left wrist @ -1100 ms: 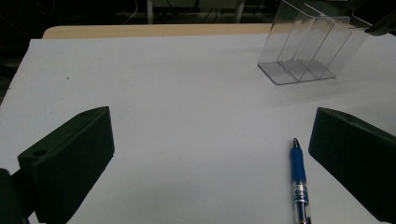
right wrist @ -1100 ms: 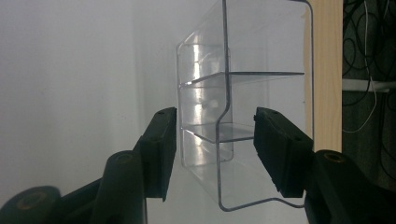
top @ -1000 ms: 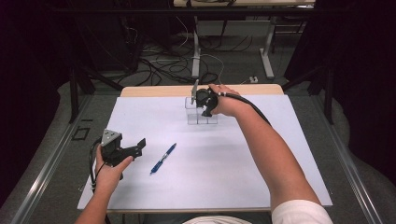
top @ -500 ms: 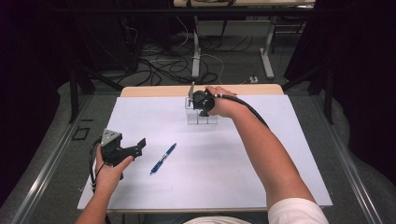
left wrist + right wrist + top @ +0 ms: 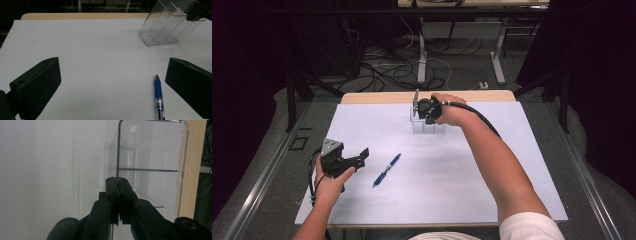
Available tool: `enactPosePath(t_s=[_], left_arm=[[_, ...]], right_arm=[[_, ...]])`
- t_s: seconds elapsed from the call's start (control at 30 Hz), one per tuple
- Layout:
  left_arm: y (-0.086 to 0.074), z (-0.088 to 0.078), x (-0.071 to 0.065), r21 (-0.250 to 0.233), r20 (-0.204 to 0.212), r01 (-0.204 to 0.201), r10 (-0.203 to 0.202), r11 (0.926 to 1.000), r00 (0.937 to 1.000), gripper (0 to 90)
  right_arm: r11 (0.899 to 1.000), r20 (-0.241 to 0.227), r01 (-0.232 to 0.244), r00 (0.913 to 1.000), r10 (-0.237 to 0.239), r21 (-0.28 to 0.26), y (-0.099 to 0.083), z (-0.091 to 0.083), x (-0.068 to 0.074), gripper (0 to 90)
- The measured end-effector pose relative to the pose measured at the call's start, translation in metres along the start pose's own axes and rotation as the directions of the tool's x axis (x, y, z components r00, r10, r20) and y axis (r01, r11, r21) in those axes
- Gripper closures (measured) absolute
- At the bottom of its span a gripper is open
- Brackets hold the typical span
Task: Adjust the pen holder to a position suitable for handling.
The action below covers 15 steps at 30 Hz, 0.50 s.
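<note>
The right gripper has just closed its jaws on the wall of the clear plastic holder — the left gripper stays wide open beside the blue pen.

The table had a light wooden top, and a big white sheet covered most of it. Past the far edge, beyond the claws, the grey floor was dark, with a messy bunch of black and white cables lying on it and the pale metal legs of another table standing there. Dark curtains hung off to the side of the right claw and more dark ones hung off to the side of the left claw, and light fell mostly on the white sheet.
</note>
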<state>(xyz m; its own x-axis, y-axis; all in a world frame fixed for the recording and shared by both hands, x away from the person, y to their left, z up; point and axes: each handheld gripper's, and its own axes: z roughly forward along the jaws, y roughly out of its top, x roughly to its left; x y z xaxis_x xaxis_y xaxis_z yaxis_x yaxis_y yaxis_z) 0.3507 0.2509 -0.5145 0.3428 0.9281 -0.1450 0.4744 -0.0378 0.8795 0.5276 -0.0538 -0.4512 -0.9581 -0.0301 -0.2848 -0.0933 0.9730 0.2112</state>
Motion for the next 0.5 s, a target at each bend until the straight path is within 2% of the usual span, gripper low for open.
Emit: enactPosePath(t_s=[0.17,0.23,0.27,0.3,0.4,0.47,0.5], left_arm=[[0.0,0.0012,-0.0006,0.006,0.002,-0.007,0.007,1.0,1.0,0.1],[0.0001,0.001,-0.0004,0.005,0.001,-0.003,0.003,1.0,1.0,0.1],[0.0,0.0011,-0.0002,0.002,0.0,-0.001,0.001,1.0,1.0,0.1],[0.0,0.0009,0.0002,0.004,0.0,0.0,0.0,1.0,1.0,0.1],[0.0,0.0006,0.0005,0.003,-0.001,0.004,-0.004,1.0,1.0,0.1],[0.0,0.0006,0.0005,0.002,-0.001,0.005,-0.005,1.0,1.0,0.1],[0.0,0.0006,0.0006,0.004,0.0,0.005,-0.005,1.0,1.0,0.1]], right_arm=[[1.0,0.009,0.016,0.9998,-0.016,-0.009,-0.0014,-0.0007,-0.0008,89.0],[1.0,0.005,0.009,0.9999,-0.009,-0.005,-0.0014,-0.0011,-0.0001,89.0],[1.0,0.018,0.026,0.9995,-0.026,-0.014,-0.0016,-0.0006,-0.0001,88.9],[1.0,0.012,0.029,0.9995,-0.029,-0.005,-0.0011,-0.0015,-0.0004,88.9],[1.0,0.018,0.028,0.9994,-0.028,-0.001,-0.0004,-0.0025,-0.0002,88.5],[1.0,0.011,0.002,0.9999,-0.002,-0.001,0.0004,-0.0038,0.001,88.3],[1.0,0.008,0.015,0.9999,-0.015,-0.005,0.0007,-0.0041,0.0003,88.3]])
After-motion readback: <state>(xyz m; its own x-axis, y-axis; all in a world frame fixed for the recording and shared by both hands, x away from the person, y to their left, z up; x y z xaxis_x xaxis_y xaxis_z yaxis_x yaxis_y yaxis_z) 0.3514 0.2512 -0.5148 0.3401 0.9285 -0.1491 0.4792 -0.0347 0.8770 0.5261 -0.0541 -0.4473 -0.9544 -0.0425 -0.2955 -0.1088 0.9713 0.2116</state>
